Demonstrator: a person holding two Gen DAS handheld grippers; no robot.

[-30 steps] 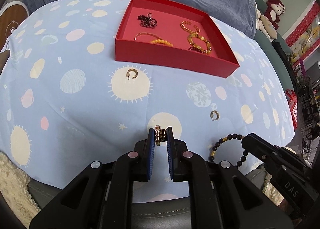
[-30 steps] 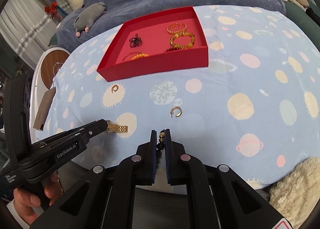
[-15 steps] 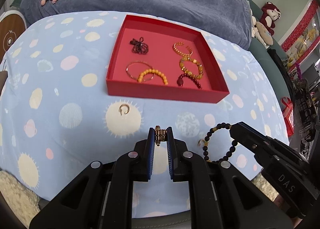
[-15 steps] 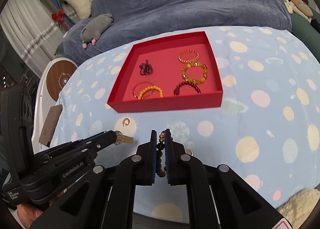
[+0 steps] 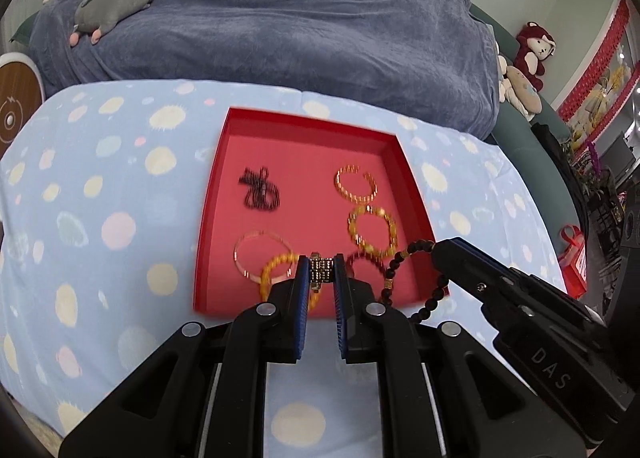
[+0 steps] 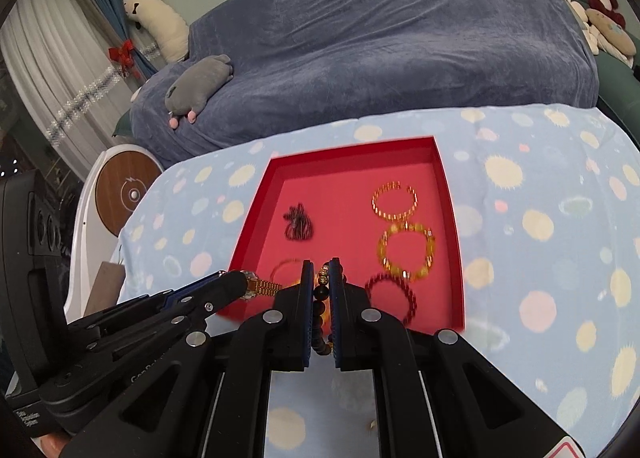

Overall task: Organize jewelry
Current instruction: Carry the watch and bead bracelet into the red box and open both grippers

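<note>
Right now your left gripper [image 5: 322, 278] is clamped on a gold link band [image 5: 321, 273], a short stretch of small square links that fills the narrow gap between the blue pads. Your right gripper [image 6: 322, 286] is pressed tight on a black bead bracelet [image 6: 320, 300], dark round beads with a few gold ones strung between them. Both pieces hang over the near edge of the red tray [image 5: 208, 218], which sits on the blue spotted cloth [image 5: 100, 258].

Inside the tray lie a black bead tangle [image 5: 260, 194], a gold chain bracelet [image 5: 356, 188], an amber bead bracelet [image 5: 372, 232], a thin pink hoop [image 5: 260, 254], an orange bead bracelet [image 5: 280, 270] and a dark red bead bracelet [image 6: 390, 298]. Motion blur softens all of them.

From the left wrist camera you see the black bead bracelet as a wide loop dangling from the right gripper's tip, its lower beads past the tray's near right corner; the gold band shows only end-on. From the right wrist camera the band shows side-on, sticking out flat from the left gripper's tip over the tray's near left part, while the bead bracelet is just a column of beads between the pads. That camera also shows the dark red bracelet whole, where the left view half hides it behind the finger.
</note>
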